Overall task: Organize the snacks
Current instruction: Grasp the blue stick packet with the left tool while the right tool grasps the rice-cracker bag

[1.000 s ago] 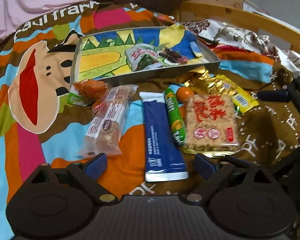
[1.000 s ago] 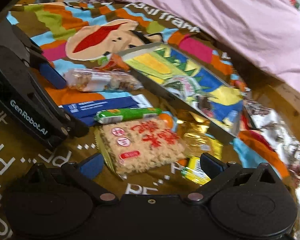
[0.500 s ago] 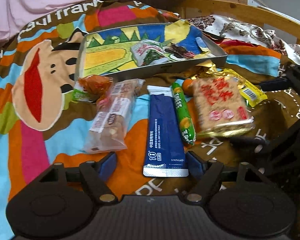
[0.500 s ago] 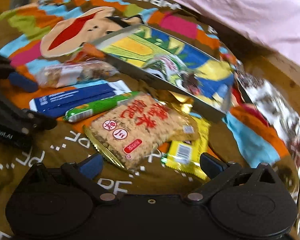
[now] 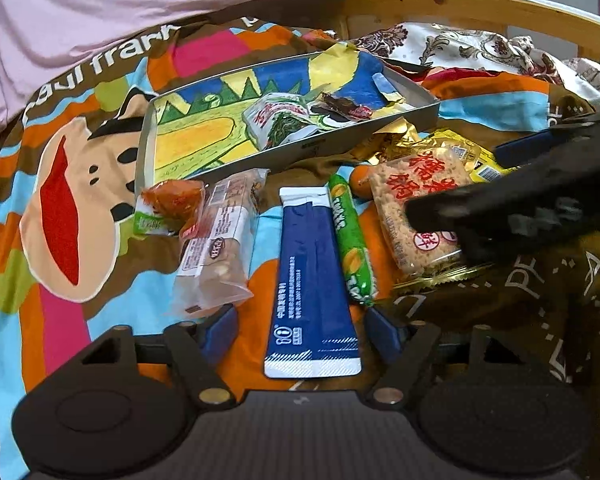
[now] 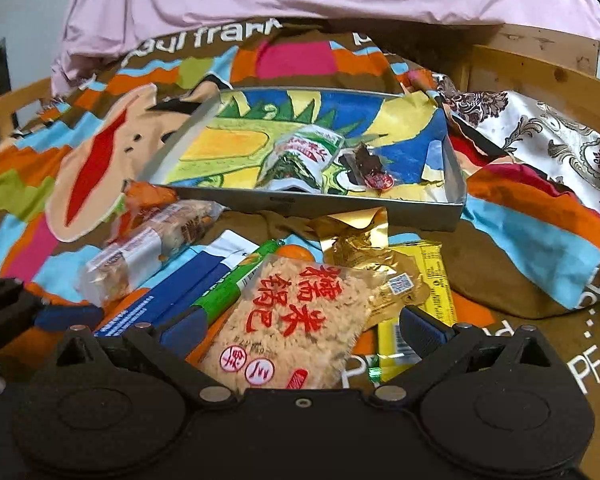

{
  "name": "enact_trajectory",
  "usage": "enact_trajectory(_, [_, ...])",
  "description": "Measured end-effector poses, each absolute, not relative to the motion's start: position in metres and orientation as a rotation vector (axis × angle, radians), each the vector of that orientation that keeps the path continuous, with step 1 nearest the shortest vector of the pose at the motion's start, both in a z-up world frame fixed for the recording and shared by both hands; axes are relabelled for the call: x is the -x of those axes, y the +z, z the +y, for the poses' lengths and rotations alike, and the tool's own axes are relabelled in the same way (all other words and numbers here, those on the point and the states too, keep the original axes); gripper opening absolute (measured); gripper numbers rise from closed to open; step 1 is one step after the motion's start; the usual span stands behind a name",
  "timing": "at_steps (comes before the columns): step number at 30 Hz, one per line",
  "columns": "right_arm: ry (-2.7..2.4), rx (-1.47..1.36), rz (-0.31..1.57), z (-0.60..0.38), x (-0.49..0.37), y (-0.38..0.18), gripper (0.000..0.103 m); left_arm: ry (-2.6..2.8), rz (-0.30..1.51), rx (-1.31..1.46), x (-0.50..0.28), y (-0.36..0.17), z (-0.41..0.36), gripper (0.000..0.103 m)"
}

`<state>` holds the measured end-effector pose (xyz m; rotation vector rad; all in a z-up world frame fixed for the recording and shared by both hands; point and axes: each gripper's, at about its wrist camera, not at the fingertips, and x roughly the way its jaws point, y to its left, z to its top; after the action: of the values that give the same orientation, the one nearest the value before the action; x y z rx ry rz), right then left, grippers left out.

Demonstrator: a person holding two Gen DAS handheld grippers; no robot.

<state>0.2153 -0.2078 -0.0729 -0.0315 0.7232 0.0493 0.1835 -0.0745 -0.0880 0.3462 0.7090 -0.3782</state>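
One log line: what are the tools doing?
left tool: jaws just closing, blue packet between, ungripped | right tool: open, rice cracker between

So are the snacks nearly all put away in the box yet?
Not yet. Two packets lie in the tray. The left gripper is closing around the blue packet, the right gripper straddles the rice cracker. Most snacks wait on the blanket.

Black gripper [image 5: 302,328] frames, blue-padded fingers [image 5: 220,330], brass screws.

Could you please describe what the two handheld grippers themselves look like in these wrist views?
Both the left gripper and the right gripper are matte black, with round disc housings, brass-coloured pivot pins, angled linkage arms and blue-padded fingers. No cables, sleeves or hands show.
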Motion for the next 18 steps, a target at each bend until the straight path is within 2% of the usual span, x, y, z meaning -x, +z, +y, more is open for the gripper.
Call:
enact_trajectory(1, [0.055, 0.054, 0.738, -0.203, -0.218, -0.077, 0.102, -0.381, 0.704, -0.356, -0.182, -0.089, -0.076, 0.064])
enact_trajectory(4, [0.055, 0.164, 0.741, -0.189, -0.218, -0.087, 0.101, -0.395, 0.689, -0.385, -0.178, -0.092, -0.081, 0.054])
enact_trajectory(8, [0.066, 0.144, 0.752, -0.195, -0.214, -0.084, 0.094, -0.400, 0.698, -0.361, -0.178, -0.091, -0.078, 0.049])
enact_trajectory(12, [0.078, 0.121, 0.772, -0.203, -0.206, -0.078, 0.087, -0.398, 0.730, -0.281, -0.181, -0.089, -0.065, 0.048])
enact_trajectory(18, [0.142, 0.096, 0.844, -0.220, -0.180, -0.070, 0.087, -0.388, 0.754, -0.242, -0.170, -0.083, -0.053, 0.047])
